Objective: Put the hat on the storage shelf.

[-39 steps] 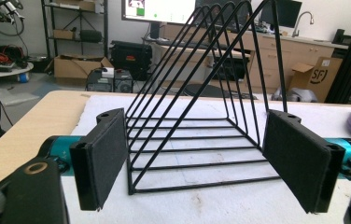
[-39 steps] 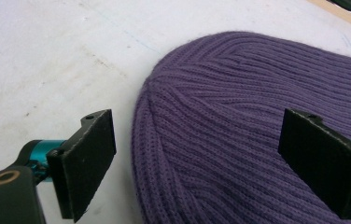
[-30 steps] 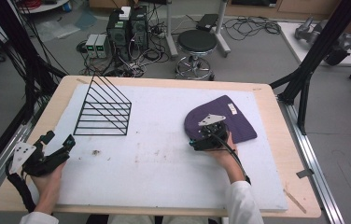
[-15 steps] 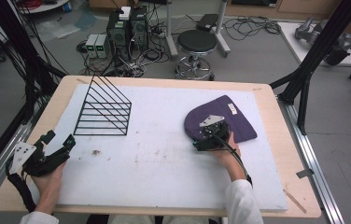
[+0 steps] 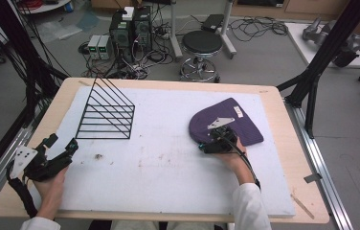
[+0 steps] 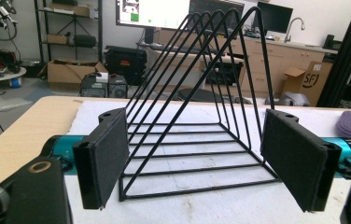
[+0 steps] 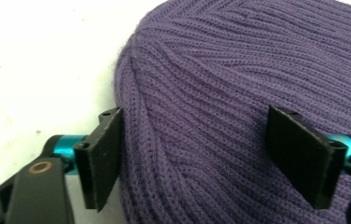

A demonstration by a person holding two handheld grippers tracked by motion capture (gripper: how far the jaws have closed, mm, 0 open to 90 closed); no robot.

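A purple knit beanie (image 5: 245, 125) lies flat on the white mat, right of centre. My right gripper (image 5: 211, 137) rests at its near-left edge. In the right gripper view the ribbed beanie (image 7: 211, 93) lies between the jaws of the right gripper (image 7: 196, 116). Those jaws have just been closing but still stand wide, one by the hat's edge, the other over its fabric. A black wire rack (image 5: 106, 115) stands at the back left. My left gripper (image 5: 62, 143) sits open near the front left corner, facing the rack (image 6: 201, 70) from a distance, with nothing held between the jaws of the left gripper (image 6: 197, 119).
The white mat (image 5: 168, 163) covers most of the wooden table (image 5: 283, 158). Beyond the far edge stand a round stool (image 5: 202, 43) and electronics boxes with cables (image 5: 130, 28). Black frame posts (image 5: 312, 81) rise at both sides of the table.
The right gripper has shifted slightly at the beanie's near edge. The left hand and the rack have stayed where they were.
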